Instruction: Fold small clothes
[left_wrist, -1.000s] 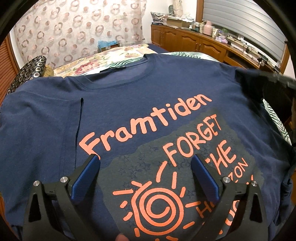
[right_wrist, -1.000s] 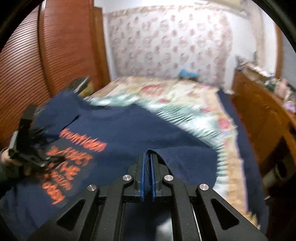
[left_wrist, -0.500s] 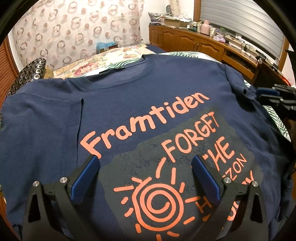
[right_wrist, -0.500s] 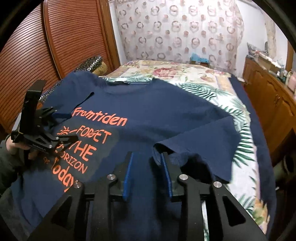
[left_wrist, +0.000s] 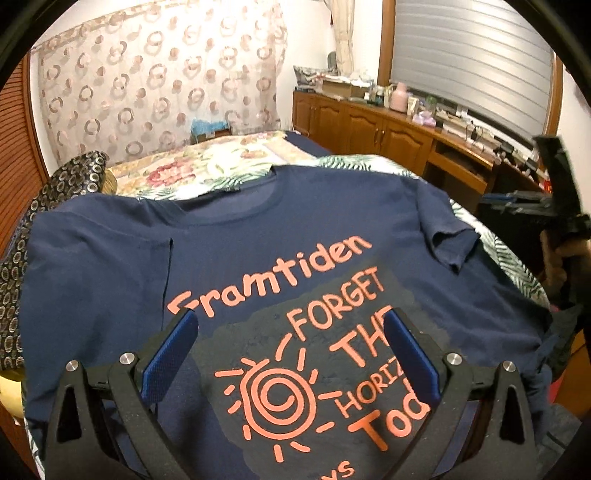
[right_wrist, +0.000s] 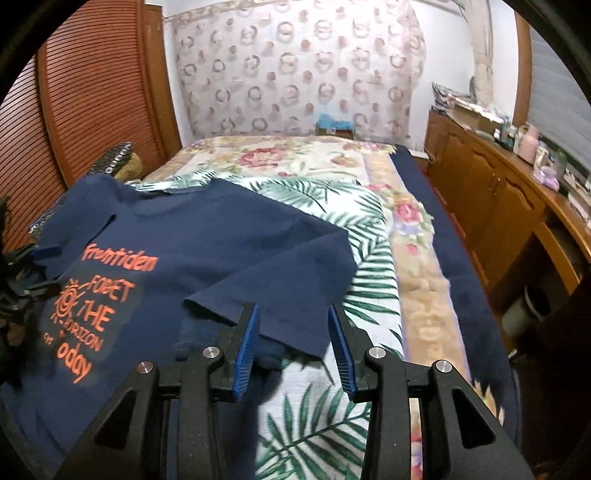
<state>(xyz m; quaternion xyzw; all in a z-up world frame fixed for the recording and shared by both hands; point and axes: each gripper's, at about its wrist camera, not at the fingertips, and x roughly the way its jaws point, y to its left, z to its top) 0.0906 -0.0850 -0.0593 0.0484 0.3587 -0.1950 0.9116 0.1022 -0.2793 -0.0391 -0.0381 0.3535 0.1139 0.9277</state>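
Note:
A navy T-shirt (left_wrist: 280, 236) with orange print lies face up on the bed; it also shows in the right wrist view (right_wrist: 207, 251). My left gripper (left_wrist: 291, 343) is open and empty, hovering above the printed chest. My right gripper (right_wrist: 293, 339) is open and empty just above the shirt's right sleeve (right_wrist: 291, 291), which lies spread on the palm-leaf cloth (right_wrist: 369, 258). The right gripper also shows at the right edge of the left wrist view (left_wrist: 554, 206). The left gripper shows at the left edge of the right wrist view (right_wrist: 18, 291).
The bed has a floral cover (right_wrist: 295, 155) and a dark blue edge (right_wrist: 465, 280). A wooden sideboard (right_wrist: 517, 206) with clutter runs along the right. A slatted wooden door (right_wrist: 74, 110) stands at the left. A patterned dark cushion (left_wrist: 55, 192) lies by the left shoulder.
My right gripper opened and let go of the sleeve, which now lies flat; it then drew back and opened wider. My left gripper stayed open and tilted up slightly.

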